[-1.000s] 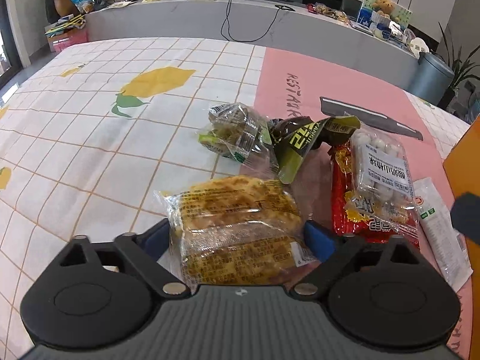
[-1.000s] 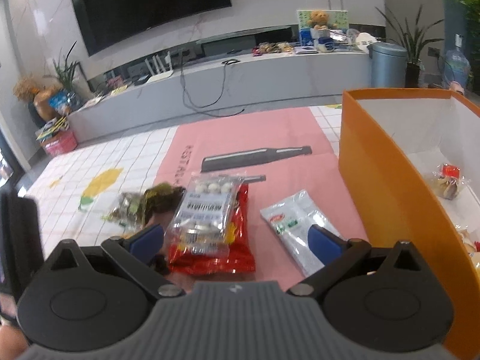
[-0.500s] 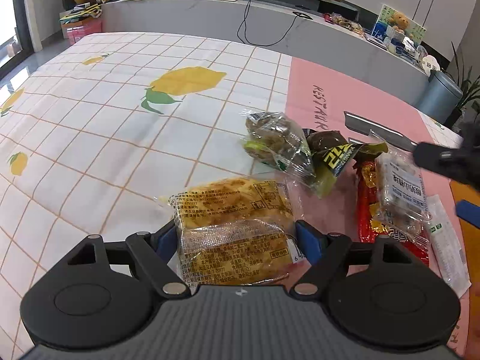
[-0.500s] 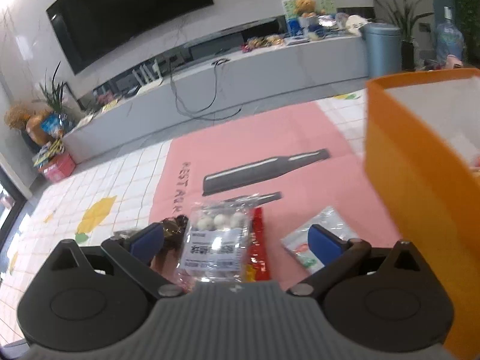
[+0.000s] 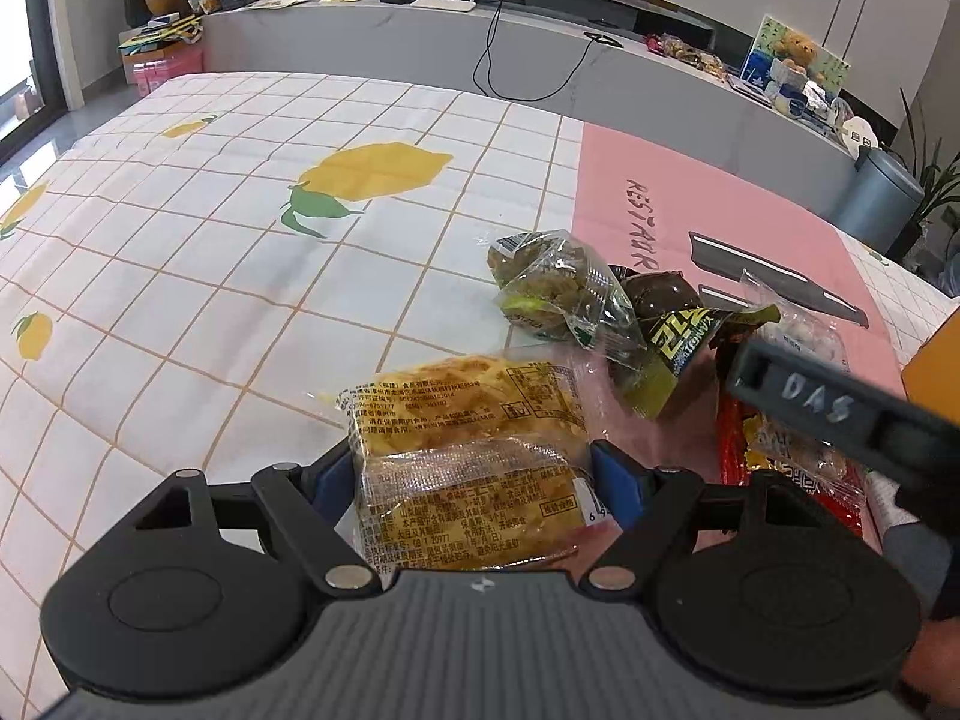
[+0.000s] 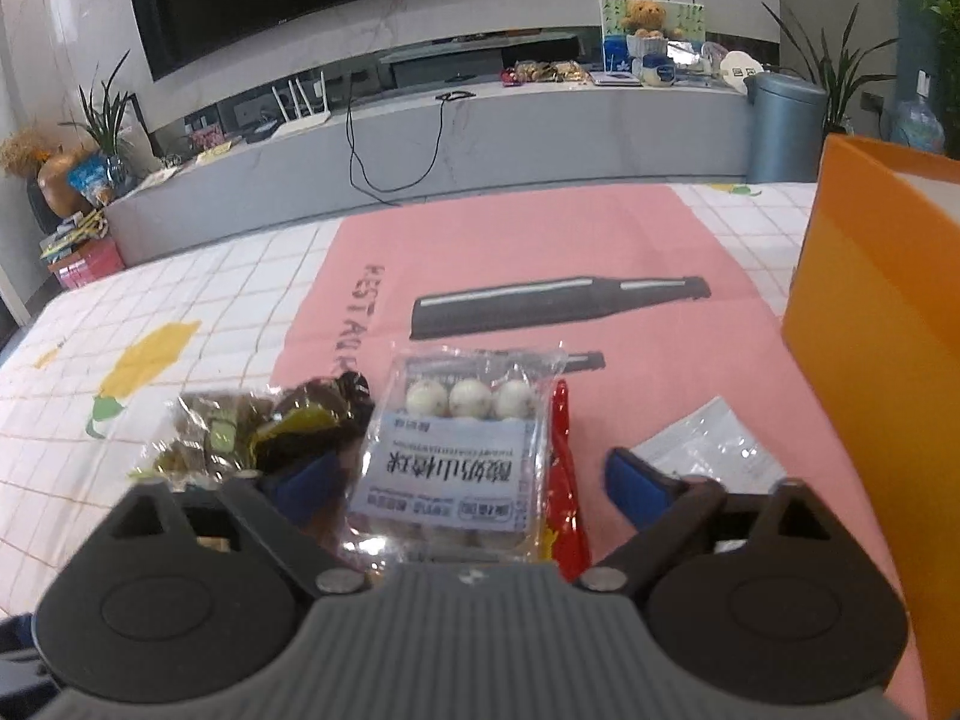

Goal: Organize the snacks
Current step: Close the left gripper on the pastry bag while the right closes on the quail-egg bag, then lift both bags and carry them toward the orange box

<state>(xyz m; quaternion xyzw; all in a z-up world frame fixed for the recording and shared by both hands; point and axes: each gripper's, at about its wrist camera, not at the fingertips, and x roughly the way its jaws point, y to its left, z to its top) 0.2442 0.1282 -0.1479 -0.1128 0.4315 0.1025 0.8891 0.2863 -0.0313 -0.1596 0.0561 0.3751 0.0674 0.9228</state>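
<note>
Here the left gripper straddles the yellow pastry packet, one blue pad just beside each long edge of the wrapper. The jaws stand wide and the pads appear to sit at the film, but whether they press on it I cannot tell; the packet lies flat on the tablecloth, not lifted. Straddling the narrow width probably gives the firmest hold on a soft, crinkly wrapper.

The right gripper is closing around the clear packet of white balls, which lies between its fingers on top of a red packet. Clear gaps show on both sides, so nothing is gripped yet. Beyond the left finger sit the green-wrapped snack and a dark pouch; beyond the right finger lies a white sachet, and farther right the orange box, likely where the snacks belong.
</note>
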